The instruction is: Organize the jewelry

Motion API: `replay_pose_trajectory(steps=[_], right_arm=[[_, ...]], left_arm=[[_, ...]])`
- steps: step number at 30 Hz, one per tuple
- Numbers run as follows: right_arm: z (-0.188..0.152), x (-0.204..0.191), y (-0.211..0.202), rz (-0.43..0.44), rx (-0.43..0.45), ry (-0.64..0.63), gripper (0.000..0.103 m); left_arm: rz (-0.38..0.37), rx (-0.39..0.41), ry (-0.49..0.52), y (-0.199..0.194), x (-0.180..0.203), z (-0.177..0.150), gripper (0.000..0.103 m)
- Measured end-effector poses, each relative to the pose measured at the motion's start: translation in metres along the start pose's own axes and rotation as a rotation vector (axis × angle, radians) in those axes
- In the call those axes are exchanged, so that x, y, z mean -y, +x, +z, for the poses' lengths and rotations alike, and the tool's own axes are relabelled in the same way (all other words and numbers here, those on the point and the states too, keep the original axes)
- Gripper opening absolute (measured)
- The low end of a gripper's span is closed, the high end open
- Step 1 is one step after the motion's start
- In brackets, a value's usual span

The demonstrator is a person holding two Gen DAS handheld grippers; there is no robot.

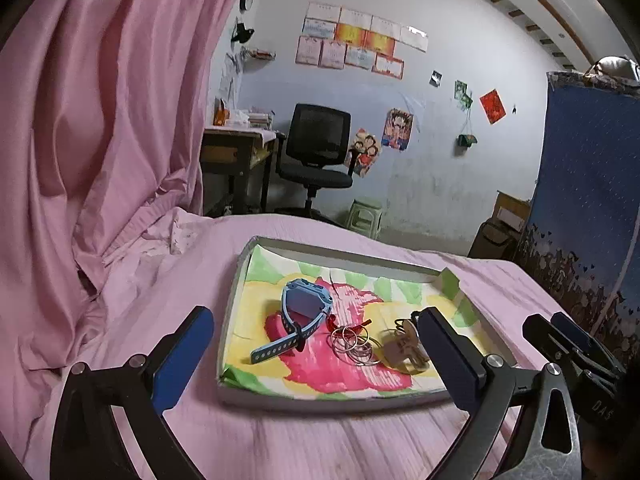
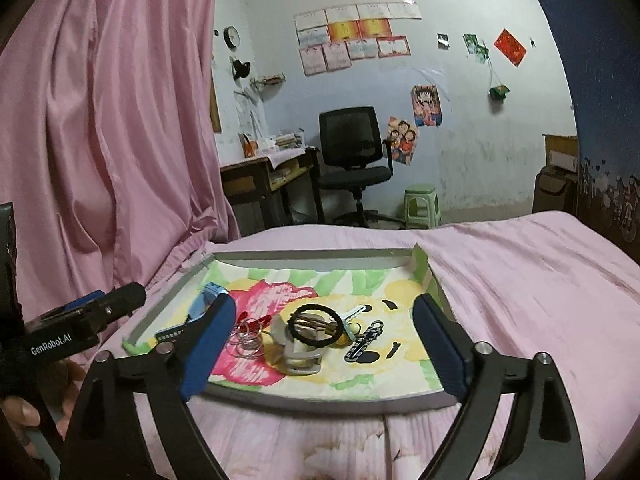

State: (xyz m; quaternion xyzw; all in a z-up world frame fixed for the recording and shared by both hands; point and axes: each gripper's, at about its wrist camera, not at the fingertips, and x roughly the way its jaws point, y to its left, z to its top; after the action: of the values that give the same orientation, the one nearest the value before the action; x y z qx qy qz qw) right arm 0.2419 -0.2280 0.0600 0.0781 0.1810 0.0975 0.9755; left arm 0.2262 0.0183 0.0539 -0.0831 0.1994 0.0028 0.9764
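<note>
A shallow tray (image 2: 434,276) with a flower-painted lining lies on a pink bedsheet (image 2: 520,280). It holds one blue watch (image 1: 306,304), its strap running toward the near left corner, a tangle of thin rings (image 1: 354,346), one black hair tie (image 2: 316,326) and one braided keychain (image 2: 364,344) lying diagonally. The left gripper (image 1: 316,354) and right gripper (image 2: 324,348) hover over the near edge, both spread wide and empty.

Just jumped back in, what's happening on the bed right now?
A person holds both grippers above a shallow tray on the pink bed. The left gripper and right gripper both have their jaws open, holding nothing. In the tray lie a blue watch, thin bangles, a black hair tie and a braided keychain.
</note>
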Motion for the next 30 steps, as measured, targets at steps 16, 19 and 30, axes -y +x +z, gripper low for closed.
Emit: replay_pose_trajectory(steps=[16,19,30], right_arm=[[-0.017,-0.002,-0.07,0.001,0.065,-0.011,0.092],[-0.021,-0.005,-0.085,0.002,0.076,-0.018,0.092],[-0.041,-0.019,-0.121,-0.012,0.093,-0.043,0.093]], left_arm=[[0.023,0.085,0.017,-0.076,-0.001,-0.024,0.103],[0.031,0.093,0.026,-0.086,-0.003,-0.03,0.103],[0.059,0.11,0.046,-0.117,-0.012,-0.058,0.103]])
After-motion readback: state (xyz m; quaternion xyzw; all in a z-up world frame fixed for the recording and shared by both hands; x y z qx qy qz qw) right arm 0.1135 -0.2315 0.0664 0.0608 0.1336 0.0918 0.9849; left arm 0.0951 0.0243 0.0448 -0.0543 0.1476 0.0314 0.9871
